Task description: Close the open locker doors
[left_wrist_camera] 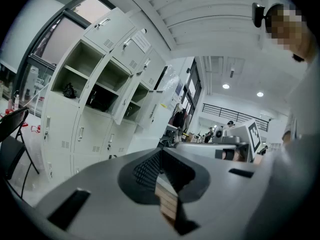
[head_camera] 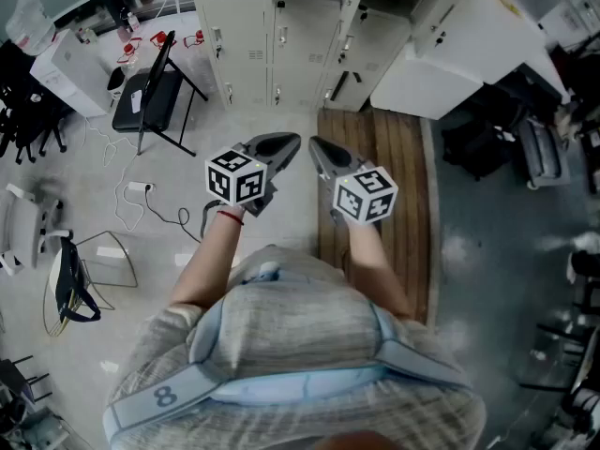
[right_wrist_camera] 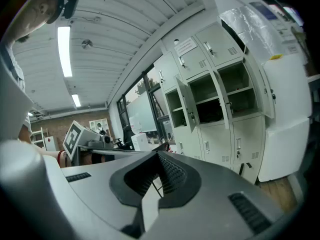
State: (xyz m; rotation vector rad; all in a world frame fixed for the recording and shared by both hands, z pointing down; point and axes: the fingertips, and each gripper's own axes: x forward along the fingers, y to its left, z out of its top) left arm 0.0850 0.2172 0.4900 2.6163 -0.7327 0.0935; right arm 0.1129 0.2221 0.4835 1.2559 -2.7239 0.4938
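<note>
Standing upright ahead of the person, the pale metal locker bank fills the far side of the floor, its front facing the grippers. The top and bottom rows are shut. In the middle row several compartments gape, and the open locker doors hang with their long axis vertical, swung outward into the room so they show nearly edge-on.

A large white cabinet stands just beside the bank on the right. A strip of wooden flooring runs from the lockers back under the right arm. A black folding chair stands off to the left.

Both tools are held side by side at chest height, tips aimed at the lockers and well apart from them. The left gripper has its jaws together on nothing, and so does the right gripper. A small dark object sits in the leftmost open compartment.
</note>
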